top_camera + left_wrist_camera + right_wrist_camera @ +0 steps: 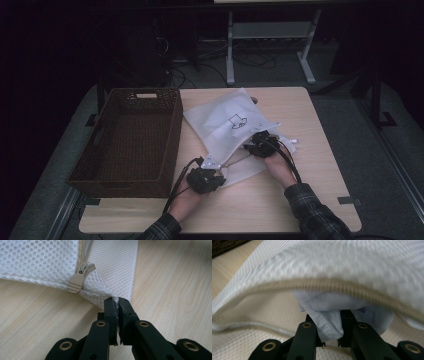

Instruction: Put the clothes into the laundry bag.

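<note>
Now, from the high view: the mesh bag [227,125] lies on the table [320,165], just right of the basket [131,137], its long axis running from the near-left corner up toward the far middle. The left gripper [210,167] sits at that near corner; the right gripper [257,142] is at the bag's open right edge, so the mouth faces right, toward that hand.

Over to the left gripper view: jaws pinched tight on the bag's corner [116,298], with the zip pull [77,282] just beyond.

And the right gripper view: jaws clamped on a pale blue cloth [329,320], under the zip [332,286] and pointing into the bag. Pushing deeper looks next.
</note>
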Available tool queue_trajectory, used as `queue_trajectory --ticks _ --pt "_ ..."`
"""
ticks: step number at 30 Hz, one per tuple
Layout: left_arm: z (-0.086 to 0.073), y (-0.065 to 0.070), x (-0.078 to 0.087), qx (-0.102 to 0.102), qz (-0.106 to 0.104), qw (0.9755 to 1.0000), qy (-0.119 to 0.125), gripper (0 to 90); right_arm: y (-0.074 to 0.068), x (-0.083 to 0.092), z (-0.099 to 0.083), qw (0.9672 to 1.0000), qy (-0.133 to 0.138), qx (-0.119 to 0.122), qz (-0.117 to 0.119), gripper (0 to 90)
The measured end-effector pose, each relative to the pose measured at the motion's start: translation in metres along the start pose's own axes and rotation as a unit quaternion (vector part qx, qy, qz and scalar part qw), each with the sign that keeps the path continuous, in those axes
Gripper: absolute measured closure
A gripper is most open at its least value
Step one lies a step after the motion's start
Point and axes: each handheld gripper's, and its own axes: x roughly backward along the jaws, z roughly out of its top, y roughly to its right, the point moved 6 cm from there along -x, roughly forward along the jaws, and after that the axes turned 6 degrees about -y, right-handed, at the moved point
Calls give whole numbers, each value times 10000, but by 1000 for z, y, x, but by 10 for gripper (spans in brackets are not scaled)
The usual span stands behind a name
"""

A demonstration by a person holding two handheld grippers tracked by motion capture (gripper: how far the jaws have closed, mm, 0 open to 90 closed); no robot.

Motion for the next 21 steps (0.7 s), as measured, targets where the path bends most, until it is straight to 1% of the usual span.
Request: queue_trajectory --ticks 8,12,18,21 --pt "0 1 0 -7 -15 10000 7 863 1 -11 10 9998 134 -53 -124 786" --pt "1 2 1 -22 -39 10000 9 863 2 -15 19 9995 228 -104 -198 787" --pt "1 3 2 -30 -49 10000 5 865 3 -27 29 9987 335 -238 -297 788" --pt "1 2 2 -23 -57 10000 12 865 4 -32 31 9986 352 -209 -345 788"
